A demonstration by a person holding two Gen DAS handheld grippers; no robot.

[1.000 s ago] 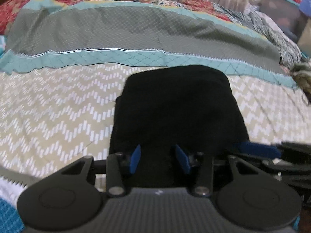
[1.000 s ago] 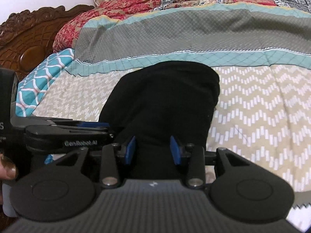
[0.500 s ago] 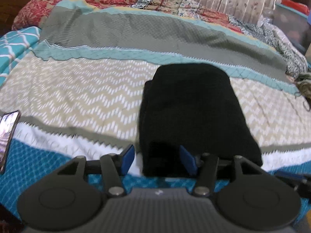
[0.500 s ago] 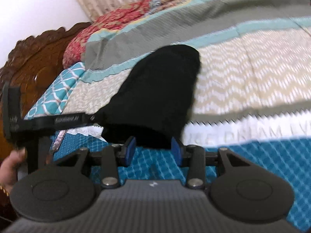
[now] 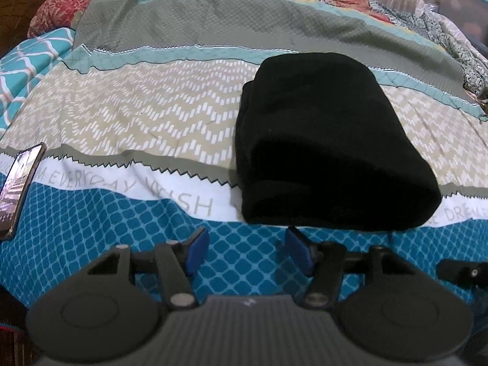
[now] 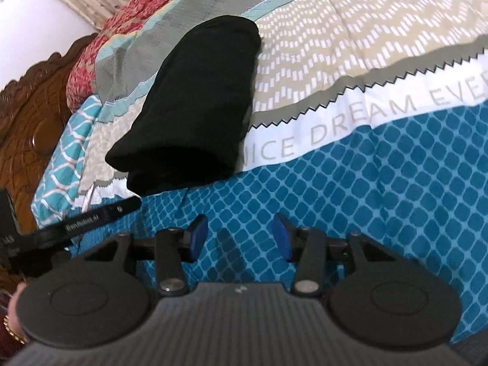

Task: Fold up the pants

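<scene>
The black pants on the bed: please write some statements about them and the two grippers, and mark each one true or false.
1. The black pants lie folded on the bedspread. True.
2. The left gripper is clamped on the pants. False: its jaws are opening, with nothing between them.
3. A phone lies on the bedspread. True.
4. The right gripper holds the pants. False: its jaws are opening over bare bedspread.
</scene>
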